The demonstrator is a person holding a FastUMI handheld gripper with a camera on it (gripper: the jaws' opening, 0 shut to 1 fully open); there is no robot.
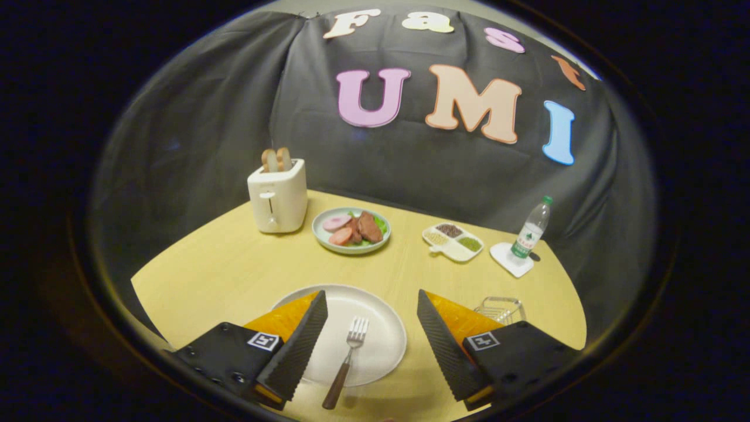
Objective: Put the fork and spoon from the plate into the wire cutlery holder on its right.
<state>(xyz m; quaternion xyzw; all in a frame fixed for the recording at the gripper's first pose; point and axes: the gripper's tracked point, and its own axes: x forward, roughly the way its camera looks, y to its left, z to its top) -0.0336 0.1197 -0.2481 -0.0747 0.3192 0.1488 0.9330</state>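
On the yellow wooden counter (234, 269), a white plate (375, 334) is sitting just ahead of the gripper (372, 319), whose jaws are standing wide apart and holding nothing. Their ribbed black pads (296, 346) are flanking the plate, the left one overlapping its rim. A fork (347, 360) with a brown handle is lying on the plate between the fingers, tines pointing away, its handle end reaching past the near rim. A spoon is not something I can make out on the plate.

The wire cutlery holder (500, 309) is sitting to the right of the plate, and the right finger is hiding most of it, so its inside cannot be judged.

Farther back, a white toaster (278, 198) is holding two bread slices (276, 159) upright in its slots. Beside it, a pale green dish (351, 230) is carrying sliced meat on green leaves. To the right, a white divided tray (453, 241) is holding dark, yellowish and green grains in separate compartments. Beyond that, a clear water bottle (530, 230) with a green cap is standing on a white square coaster (511, 259); its label is showing green and red print, too small to read.

Each finger body is bearing a small square black-and-white marker (265, 340), a coded pattern rather than writing. The near edge of the counter is cut off behind the gripper.
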